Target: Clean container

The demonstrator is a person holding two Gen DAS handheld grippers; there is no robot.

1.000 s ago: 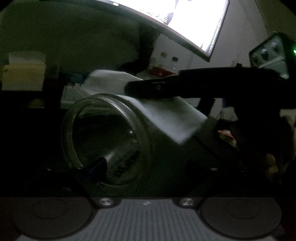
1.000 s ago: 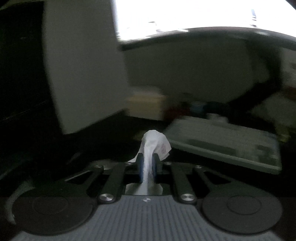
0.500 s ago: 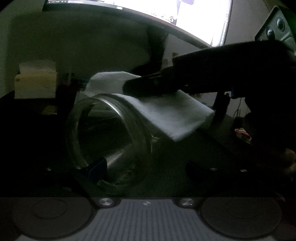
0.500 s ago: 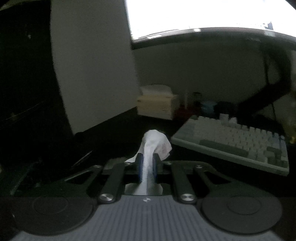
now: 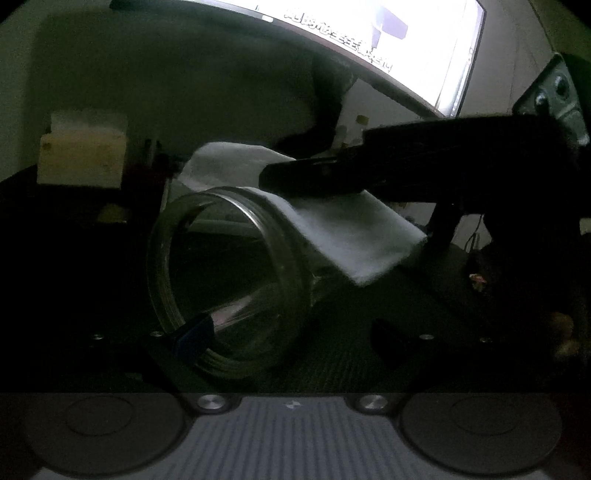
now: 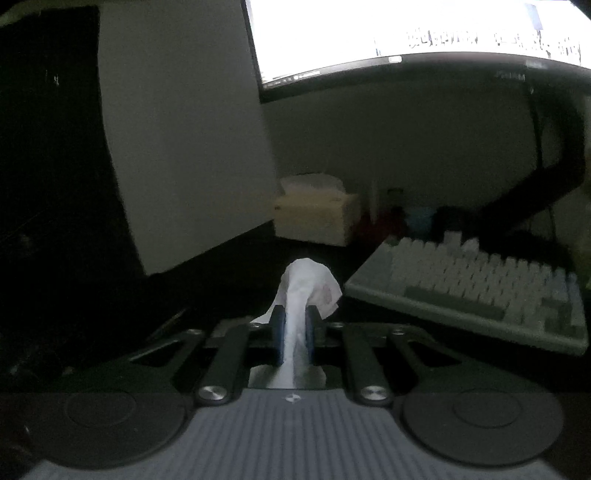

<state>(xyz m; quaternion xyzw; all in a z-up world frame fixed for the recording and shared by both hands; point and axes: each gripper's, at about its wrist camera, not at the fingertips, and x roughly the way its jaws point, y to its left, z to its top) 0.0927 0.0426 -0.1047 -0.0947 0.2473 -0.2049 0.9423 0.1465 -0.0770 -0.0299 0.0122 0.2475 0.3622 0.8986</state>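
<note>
A clear glass jar [image 5: 229,280] lies on its side between the fingers of my left gripper [image 5: 291,328], its mouth turned left toward the camera. The blue left pad [image 5: 194,332] sits against the rim; the right finger [image 5: 399,339] is dark and its contact is hard to see. My right gripper [image 6: 295,325] is shut on a white tissue [image 6: 306,288]. In the left wrist view the right gripper [image 5: 269,177] reaches in from the right, and the tissue [image 5: 351,236] drapes over the jar's upper side.
A lit monitor [image 6: 406,29] hangs above the dark desk. A keyboard [image 6: 480,288] lies to the right, a tissue box [image 6: 314,218] stands at the back, and a pale panel [image 6: 184,147] rises on the left. A person's hand [image 5: 565,328] shows at the right edge.
The background in the left wrist view has drifted slightly to the right. The jar, the tissue on it and both grips look the same.
</note>
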